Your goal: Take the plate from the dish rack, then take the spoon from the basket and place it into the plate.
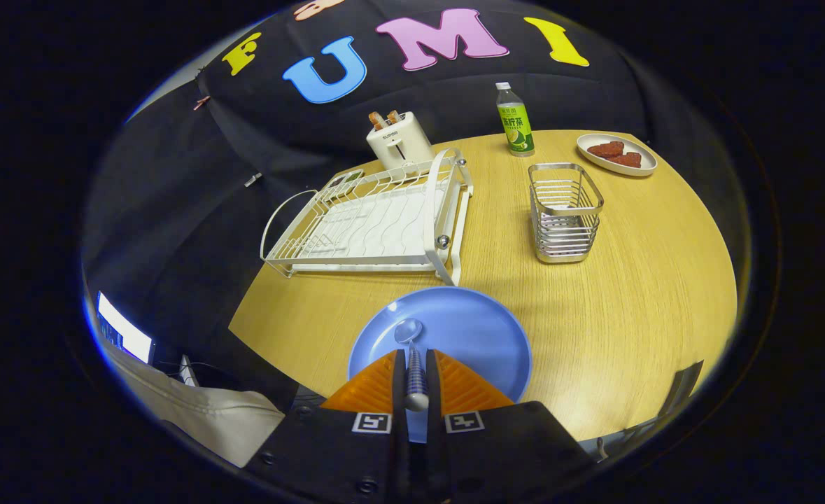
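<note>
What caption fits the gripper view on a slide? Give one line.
Gripper shut on the spoon over the blue plate, with the rack and basket beyond.

Round bench [629, 294]: pale yellow-tan wood grain, fine parallel streaks running across it.

Flat round plastic plate [475, 329], near side: plain light blue, no pattern.

Small metal spoon [410, 332]: shiny silver bowl; the handle shows blue-and-white checks where the gripper [416, 364] clamps it between both fingers.

Wire dish rack [370, 220], far left: cream white throughout, wavy ribbed tray beneath, two chrome knobs on its right frame.

Slatted metal basket [566, 213], right of the rack: brushed silver with horizontal bars.

Boxy toaster [399, 140], far: cream, with brown toast in the slots.

Plastic bottle [515, 119]: white cap, green label.

Oval dish [639, 166], far right: off-white, holding dark red pieces.
</note>
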`<state>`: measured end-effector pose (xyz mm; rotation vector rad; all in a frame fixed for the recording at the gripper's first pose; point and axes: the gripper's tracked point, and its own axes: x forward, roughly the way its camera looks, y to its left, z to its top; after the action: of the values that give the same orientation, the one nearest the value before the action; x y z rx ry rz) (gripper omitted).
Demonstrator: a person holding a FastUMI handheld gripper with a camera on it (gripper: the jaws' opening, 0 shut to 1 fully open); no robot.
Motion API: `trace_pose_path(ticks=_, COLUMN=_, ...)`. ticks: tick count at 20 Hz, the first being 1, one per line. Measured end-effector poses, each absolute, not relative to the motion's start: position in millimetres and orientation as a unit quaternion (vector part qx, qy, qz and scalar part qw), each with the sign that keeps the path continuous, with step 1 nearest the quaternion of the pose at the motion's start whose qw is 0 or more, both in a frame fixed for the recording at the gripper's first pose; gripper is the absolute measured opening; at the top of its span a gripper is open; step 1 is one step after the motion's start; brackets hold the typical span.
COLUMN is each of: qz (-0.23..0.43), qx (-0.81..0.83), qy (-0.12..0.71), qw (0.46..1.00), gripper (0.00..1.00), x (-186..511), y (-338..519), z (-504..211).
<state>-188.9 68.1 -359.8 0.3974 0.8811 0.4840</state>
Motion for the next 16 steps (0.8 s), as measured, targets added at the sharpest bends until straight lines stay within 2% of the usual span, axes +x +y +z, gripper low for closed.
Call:
trace_pose_path(ticks=6, qz=0.214, qx=0.157, qy=0.467, qw=0.843, gripper=0.20, x=-205.4, y=62.8, z=-398.6)
trace_pose_path(ticks=9, qz=0.206, qx=0.139, qy=0.486, qw=0.838, gripper=0.16, x=-210.5, y=63.2, z=-412.6)
trace_pose_path(ticks=10, qz=0.205, qx=0.137, qy=0.487, qw=0.838, gripper=0.24, x=-210.5, y=63.5, z=-412.7)
trace_pose_path(ticks=11, qz=0.203, qx=0.135, qy=0.488, qw=0.838, gripper=0.27, x=-209.3, y=63.8, z=-413.4)
trace_pose_path(ticks=15, qz=0.202, qx=0.121, qy=0.486, qw=0.842, gripper=0.72, x=-205.5, y=61.6, z=-412.7)
trace_pose_path(ticks=16, qz=0.203, qx=0.119, qy=0.487, qw=0.841, gripper=0.96, x=-206.4, y=60.0, z=-411.0)
